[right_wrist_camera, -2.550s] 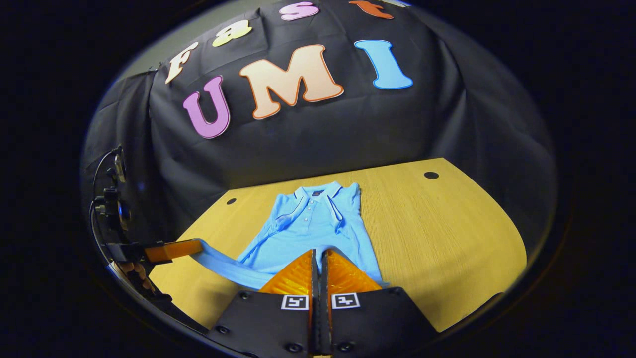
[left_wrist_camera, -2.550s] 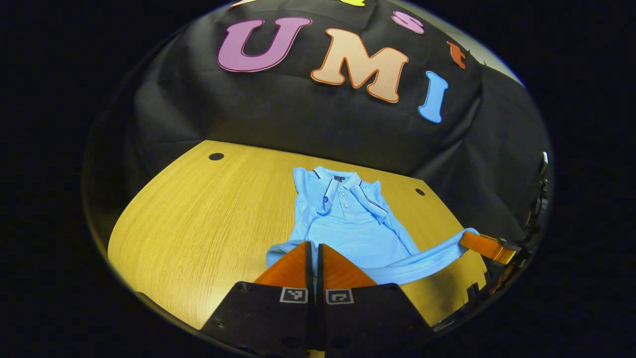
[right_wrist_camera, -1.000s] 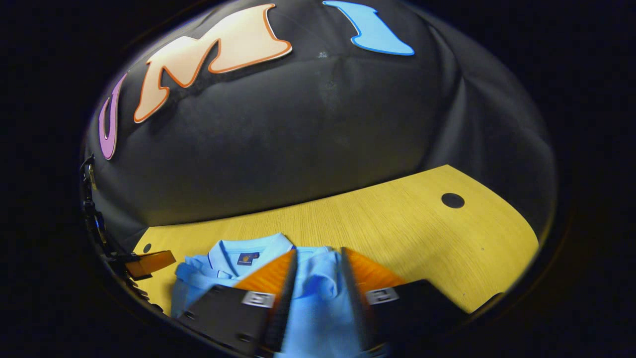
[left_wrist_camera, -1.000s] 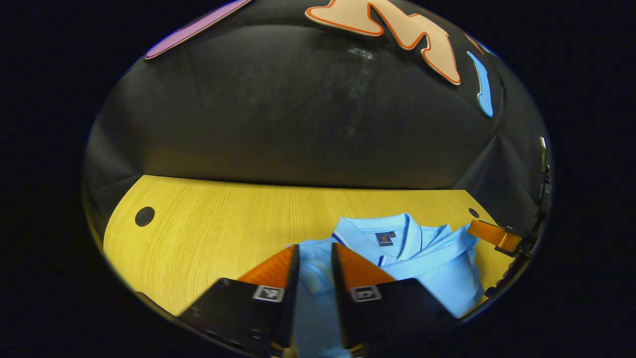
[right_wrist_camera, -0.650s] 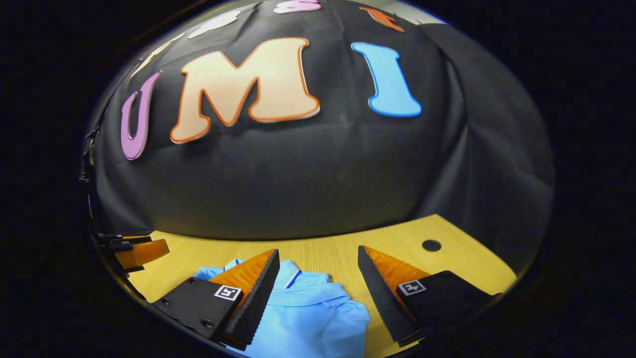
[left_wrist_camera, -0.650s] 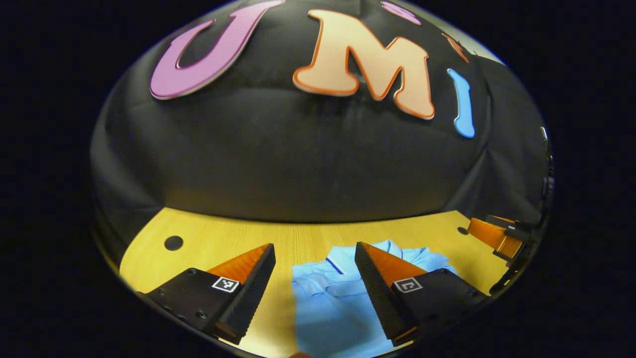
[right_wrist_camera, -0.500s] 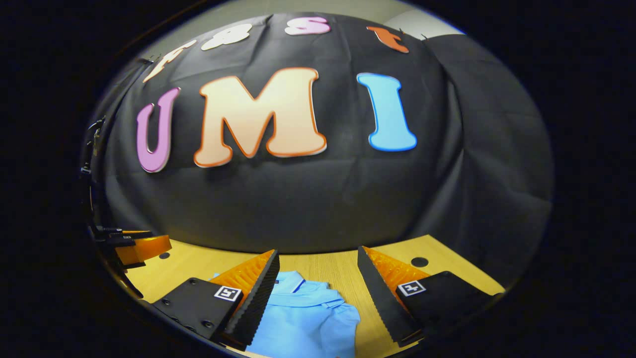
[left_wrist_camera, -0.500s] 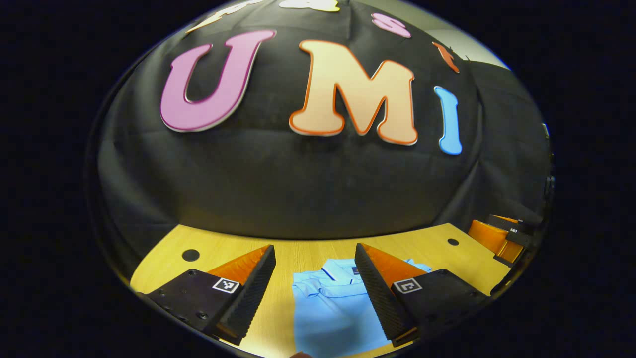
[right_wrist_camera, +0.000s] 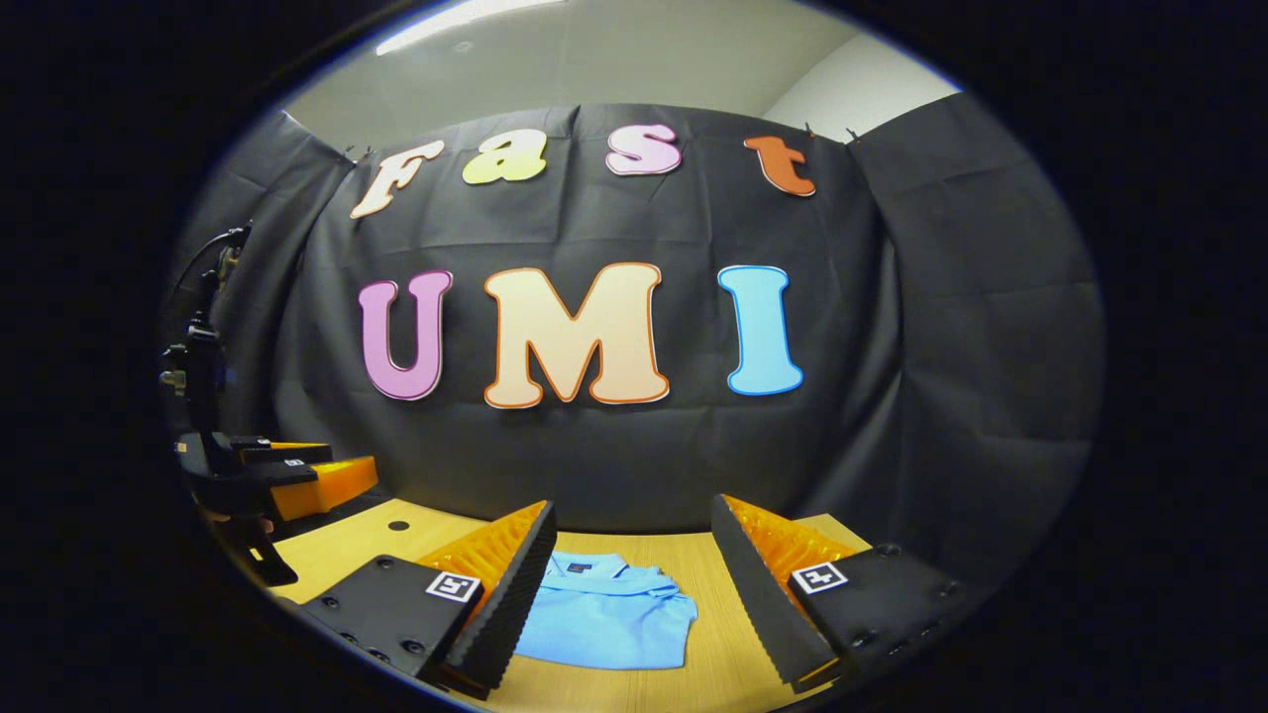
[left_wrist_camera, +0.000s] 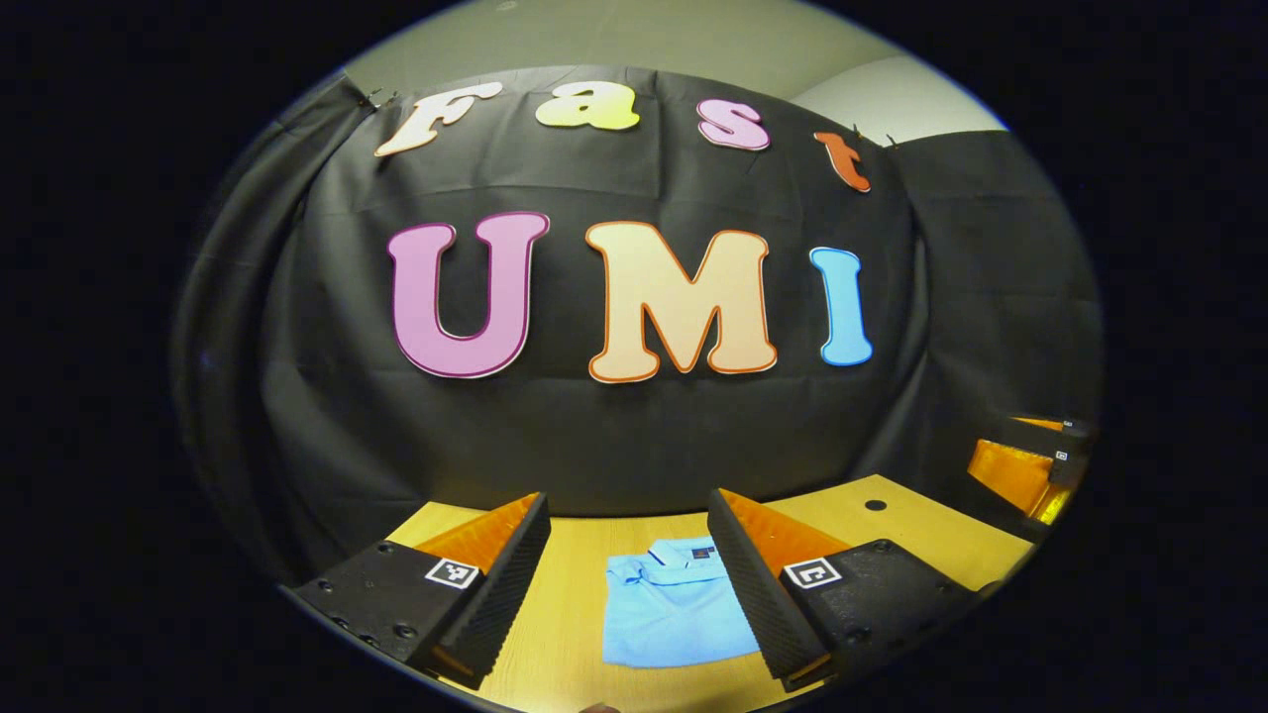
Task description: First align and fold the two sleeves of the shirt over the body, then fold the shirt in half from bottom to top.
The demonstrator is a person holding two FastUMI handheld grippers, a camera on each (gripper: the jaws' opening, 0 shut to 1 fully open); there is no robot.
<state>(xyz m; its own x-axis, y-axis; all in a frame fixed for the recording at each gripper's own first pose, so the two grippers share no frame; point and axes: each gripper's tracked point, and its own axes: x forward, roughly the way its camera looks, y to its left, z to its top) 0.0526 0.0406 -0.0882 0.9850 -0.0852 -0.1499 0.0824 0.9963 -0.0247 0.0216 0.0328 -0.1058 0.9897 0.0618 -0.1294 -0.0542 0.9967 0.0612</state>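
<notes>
the blue shirt (left_wrist_camera: pixel 676 606) lies folded into a compact rectangle on the wooden bench (left_wrist_camera: pixel 906 530), collar toward the back edge near the black cloth wall. the left tool (left_wrist_camera: pixel 628 584) and the right tool (right_wrist_camera: pixel 630 594) hang above it, each with fingers spread wide apart, gripping nothing.

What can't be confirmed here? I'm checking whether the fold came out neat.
- Left gripper view: the shirt's right edge sits behind the left gripper's finger.
- Right gripper view: its left edge sits behind the right gripper's finger.
- Sleeves: tucked under, alignment hidden.
- Collar label: too small to read.
</notes>
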